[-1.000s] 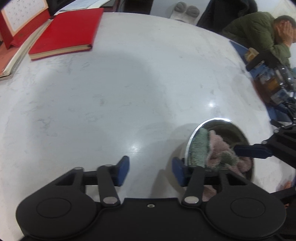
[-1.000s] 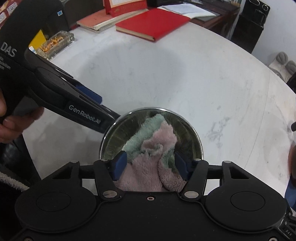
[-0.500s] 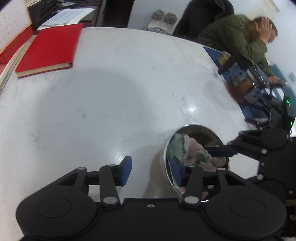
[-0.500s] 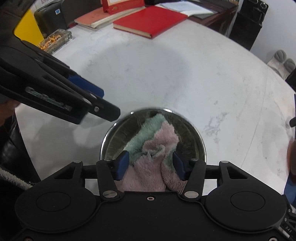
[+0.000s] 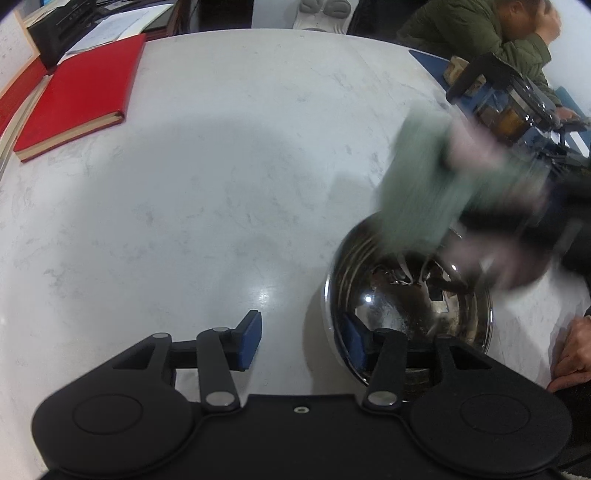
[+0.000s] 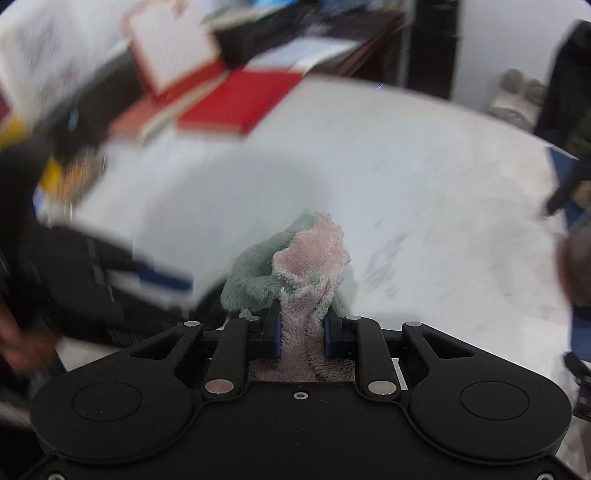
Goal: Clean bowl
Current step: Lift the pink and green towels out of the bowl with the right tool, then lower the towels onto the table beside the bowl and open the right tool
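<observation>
A shiny steel bowl [image 5: 388, 306] stands on the white marble table [image 5: 203, 184], low and right in the left wrist view. My left gripper [image 5: 301, 339] is open and straddles the bowl's near-left wall. Its right pad sits inside the bowl and its left pad stands clear outside. A pink and green cloth [image 5: 424, 177] hangs blurred above the bowl. In the right wrist view my right gripper [image 6: 301, 332] is closing, and its blue pads pinch the cloth [image 6: 306, 266] between them, above the table. The left gripper [image 6: 110, 280] shows as a blur at the left.
A red book [image 5: 74, 96] lies at the table's far left, with more books and papers behind it. A glass jug [image 5: 513, 107] on a blue mat stands at the far right, where a person in a green jacket [image 5: 480, 29] sits. A hand [image 5: 572, 350] rests at the right edge.
The right gripper has shut on the cloth and lifted it out of the bowl, whose inside now shows bare. The left gripper has shifted a little along the bowl's rim.
</observation>
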